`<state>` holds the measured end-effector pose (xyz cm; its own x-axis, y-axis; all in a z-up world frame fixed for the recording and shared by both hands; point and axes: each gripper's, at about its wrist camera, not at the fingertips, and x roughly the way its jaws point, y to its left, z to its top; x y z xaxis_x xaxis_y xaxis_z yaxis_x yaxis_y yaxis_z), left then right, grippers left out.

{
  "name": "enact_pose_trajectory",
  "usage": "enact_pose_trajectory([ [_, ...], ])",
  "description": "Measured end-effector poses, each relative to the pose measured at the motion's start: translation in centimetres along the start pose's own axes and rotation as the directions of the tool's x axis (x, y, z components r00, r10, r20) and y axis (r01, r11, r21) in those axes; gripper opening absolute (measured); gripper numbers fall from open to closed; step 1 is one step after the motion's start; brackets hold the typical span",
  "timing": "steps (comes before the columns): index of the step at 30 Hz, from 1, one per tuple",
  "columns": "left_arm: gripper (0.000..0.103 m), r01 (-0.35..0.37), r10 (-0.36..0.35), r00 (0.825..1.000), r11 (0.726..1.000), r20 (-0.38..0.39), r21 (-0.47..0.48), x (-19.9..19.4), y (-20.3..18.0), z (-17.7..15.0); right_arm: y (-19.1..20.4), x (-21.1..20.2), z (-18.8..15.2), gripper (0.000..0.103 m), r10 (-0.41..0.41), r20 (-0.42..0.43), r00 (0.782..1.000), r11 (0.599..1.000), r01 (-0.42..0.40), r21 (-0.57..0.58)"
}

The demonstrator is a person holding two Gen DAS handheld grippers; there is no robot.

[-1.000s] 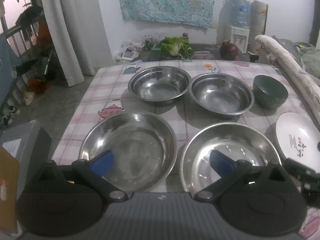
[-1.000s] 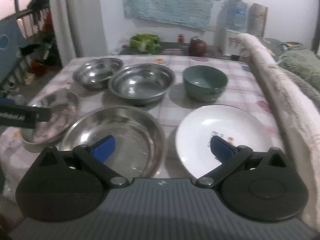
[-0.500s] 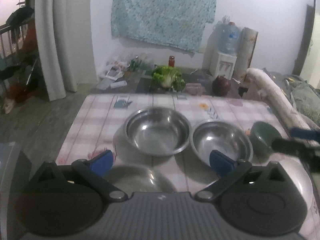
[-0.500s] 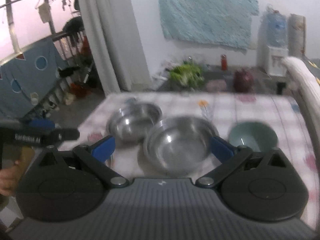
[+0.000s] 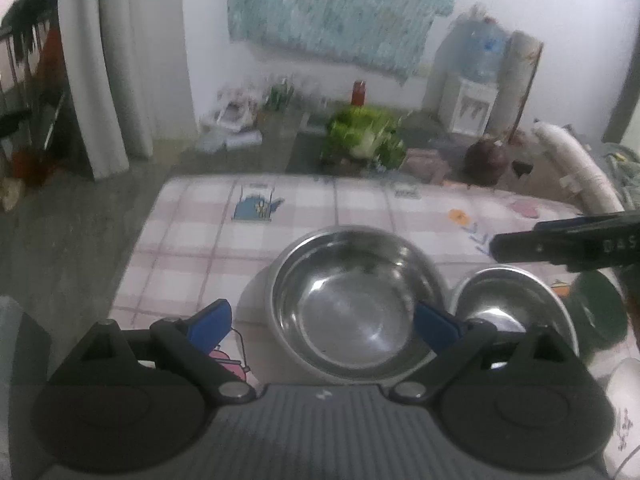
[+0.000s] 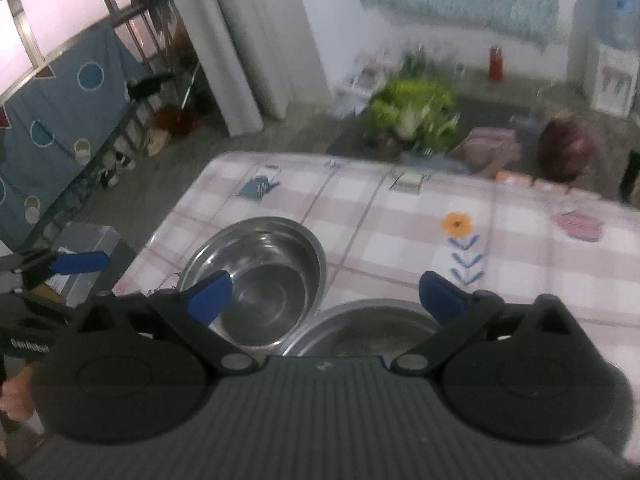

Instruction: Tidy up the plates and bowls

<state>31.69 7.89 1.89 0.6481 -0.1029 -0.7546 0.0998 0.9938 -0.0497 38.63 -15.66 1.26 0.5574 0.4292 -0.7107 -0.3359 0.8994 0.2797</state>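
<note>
Steel bowl (image 5: 352, 300) upright — mouth up

The right gripper (image 6: 323, 294) hangs above the checked tablecloth (image 6: 400, 216), its blue pads wide apart and just drawn slightly closer, nothing between them. Behind its left pad sits a steel bowl (image 6: 256, 280); directly beneath it shows the rim of a second steel bowl (image 6: 368, 320). Far left, the left gripper (image 6: 76, 264) shows, with a hand (image 6: 16, 394) below it. Beyond the table lie blurred leafy greens (image 6: 412, 112).

Left gripper (image 5: 322, 324) and right gripper (image 6: 324, 290): jaws wide, empty; right's just narrowing slightly.
</note>
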Motion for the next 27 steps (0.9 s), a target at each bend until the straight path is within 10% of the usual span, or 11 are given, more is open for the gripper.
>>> enact_pose_trajectory([
  [16,0.045,-0.04,0.027,0.972,0.998,-0.233,-0.051,7.9,2.0,0.5,1.0,10.8,1.8,0.027,-0.002,-0.196,0.981,0.998,-0.008,-0.055],
  [27,0.018,-0.067,0.038,0.968,0.992,-0.249,-0.109,8.7,3.2,0.0,0.6,11.9,1.1,0.009,0.012,-0.22,0.975,1.0,-0.017,-0.022],
])
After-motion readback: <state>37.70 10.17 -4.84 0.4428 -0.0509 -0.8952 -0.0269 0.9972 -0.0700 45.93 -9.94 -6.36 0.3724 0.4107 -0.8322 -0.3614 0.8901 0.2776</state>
